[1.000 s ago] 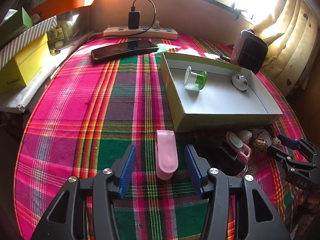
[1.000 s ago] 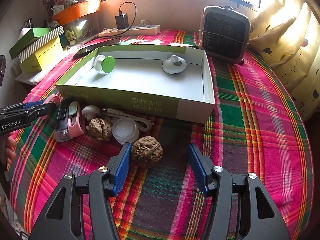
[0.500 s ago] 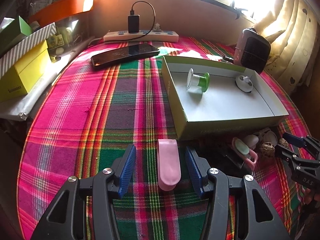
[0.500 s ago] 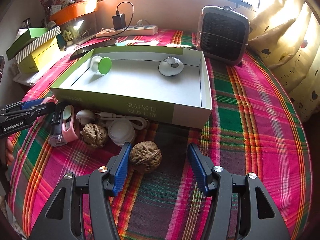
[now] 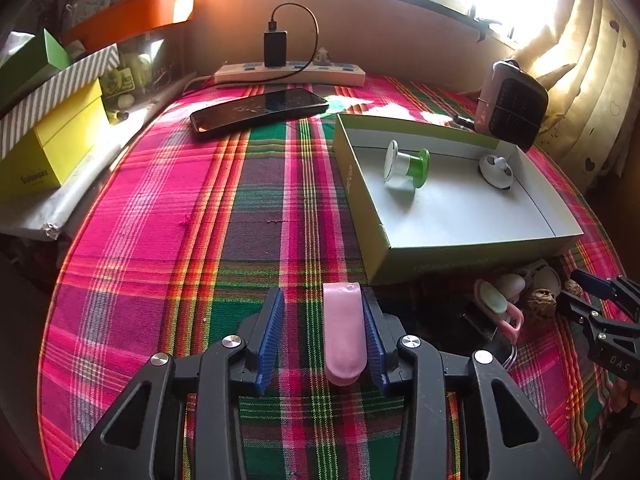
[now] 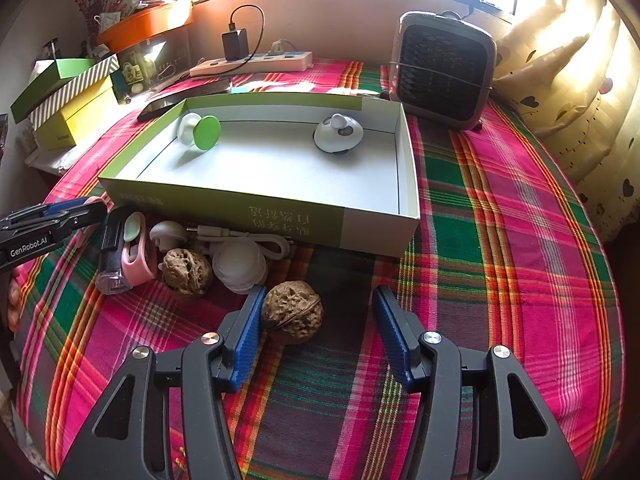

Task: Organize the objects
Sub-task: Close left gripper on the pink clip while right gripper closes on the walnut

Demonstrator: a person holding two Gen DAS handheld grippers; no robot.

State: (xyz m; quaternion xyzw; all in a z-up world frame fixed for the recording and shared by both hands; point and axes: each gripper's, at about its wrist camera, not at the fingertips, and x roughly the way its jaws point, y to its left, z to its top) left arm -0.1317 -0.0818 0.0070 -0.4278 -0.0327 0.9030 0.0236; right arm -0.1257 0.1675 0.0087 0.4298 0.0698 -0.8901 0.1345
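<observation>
A pink clip [image 5: 344, 336] lies on the plaid cloth between the pads of my left gripper [image 5: 322, 300]. Its jaws are closing: the right pad touches the clip, the left pad stands clear of it. A walnut [image 6: 294, 312] sits between the pads of my right gripper [image 6: 319, 292], which is also closing. The left pad is at the nut and a wide gap remains on the right. Behind stands an open green box [image 6: 224, 204] holding a green-and-white spool [image 6: 200, 131] and a white round gadget [image 6: 338, 134].
A second walnut [image 6: 186, 270], white lid [image 6: 239, 266], white cable [image 6: 240, 236] and pink-green case [image 6: 138, 248] crowd the box's front wall. A phone [image 5: 260, 110], power strip [image 5: 290, 72], small heater [image 6: 440, 80] and stacked boxes [image 5: 52, 136] ring the table.
The left jaws have drawn in around the pink clip, and the right pad now meets it. The right jaws have narrowed a little around the walnut. Both hands stay put.
</observation>
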